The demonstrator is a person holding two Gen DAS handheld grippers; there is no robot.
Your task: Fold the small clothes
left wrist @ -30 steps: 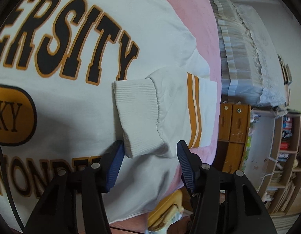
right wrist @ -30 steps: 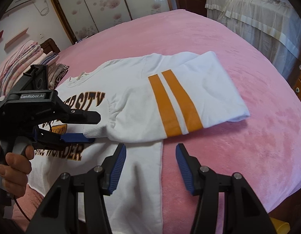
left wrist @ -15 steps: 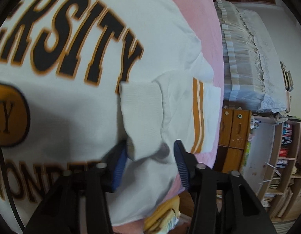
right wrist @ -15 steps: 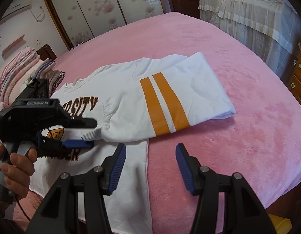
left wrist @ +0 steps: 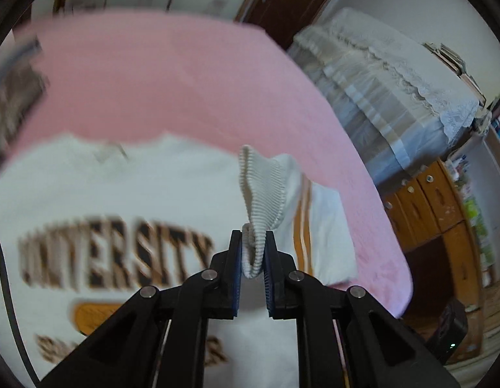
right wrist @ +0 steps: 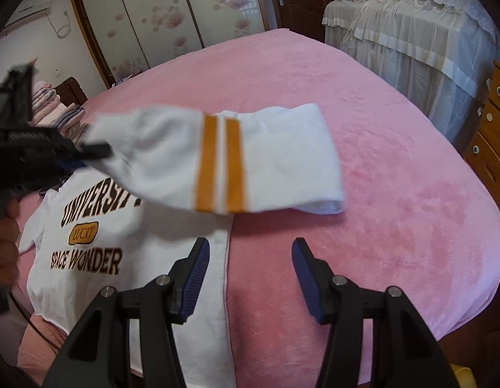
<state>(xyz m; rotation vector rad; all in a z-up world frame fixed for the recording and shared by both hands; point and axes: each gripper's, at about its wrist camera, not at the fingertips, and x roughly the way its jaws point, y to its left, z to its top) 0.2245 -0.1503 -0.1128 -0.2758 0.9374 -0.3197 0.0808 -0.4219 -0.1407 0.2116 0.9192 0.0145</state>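
White ribbed cuff [left wrist: 262, 200] pinched in left gripper [left wrist: 253, 252], jaws just closed on it, frame centre. Right gripper [right wrist: 248, 258] approx half open, holding nothing, above sweatshirt [right wrist: 97, 258] hem, lower frame.

Black gripper [right wrist: 248, 271], blue ribbed pads [right wrist: 195, 278].

We see a white sweatshirt [right wrist: 97, 245] lying on the pink bed [right wrist: 395, 194], its body toward the bed's left edge and its printed front up. At the left the left gripper [right wrist: 88, 158] is clamped on the sleeve [right wrist: 217, 161] at its cuff end and holds it lifted over the body, the two orange stripes across its middle and its far end resting on the bed. Nearest us the right gripper [right wrist: 250, 258] hangs with its jaws apart and nothing between them, over the sweatshirt's right edge.
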